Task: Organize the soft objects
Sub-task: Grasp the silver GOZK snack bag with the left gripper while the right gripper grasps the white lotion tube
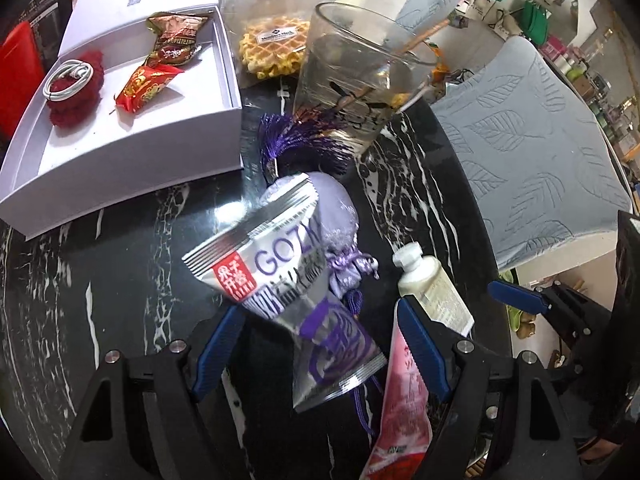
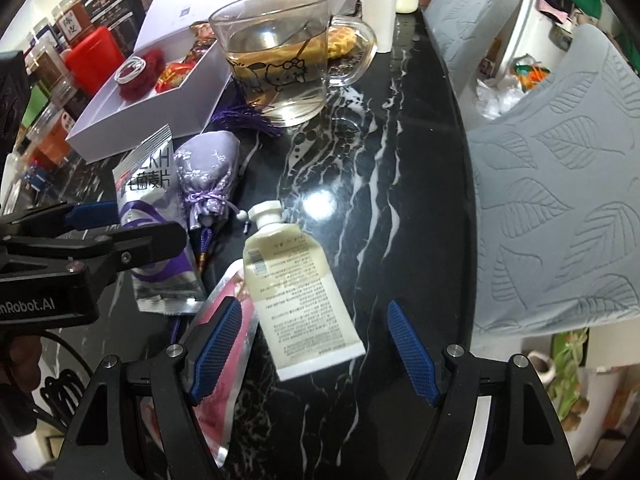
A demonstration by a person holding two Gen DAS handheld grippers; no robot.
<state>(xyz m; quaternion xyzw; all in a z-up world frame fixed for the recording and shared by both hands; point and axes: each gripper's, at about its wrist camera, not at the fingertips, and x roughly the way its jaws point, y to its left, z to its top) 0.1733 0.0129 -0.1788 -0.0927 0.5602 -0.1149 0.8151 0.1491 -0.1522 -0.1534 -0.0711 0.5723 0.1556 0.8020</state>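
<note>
Left wrist view shows the left gripper (image 1: 322,354) with its jaws wide apart, holding nothing; a silver packet (image 1: 280,292) lies between the blue pads, touched by neither as far as can be seen. Under that packet rests a lilac pouch (image 1: 340,216), and a pink sachet (image 1: 400,408) lies by the right pad.

In the right wrist view the right gripper (image 2: 316,354) also stands wide open and empty, a cream tube (image 2: 298,288) lying slantwise between its pads on the black marble table (image 2: 400,200). The tube's lower edge overlaps the pink sachet.

Beyond stand a glass mug (image 2: 280,64) of pale liquid, a purple tassel (image 1: 300,144) at its foot, and a white box (image 1: 132,120) holding red snack packets (image 1: 148,84), red yarn (image 1: 76,92) and a white cable (image 1: 68,78). A wrapped waffle (image 1: 272,48) lies behind the box.
</note>
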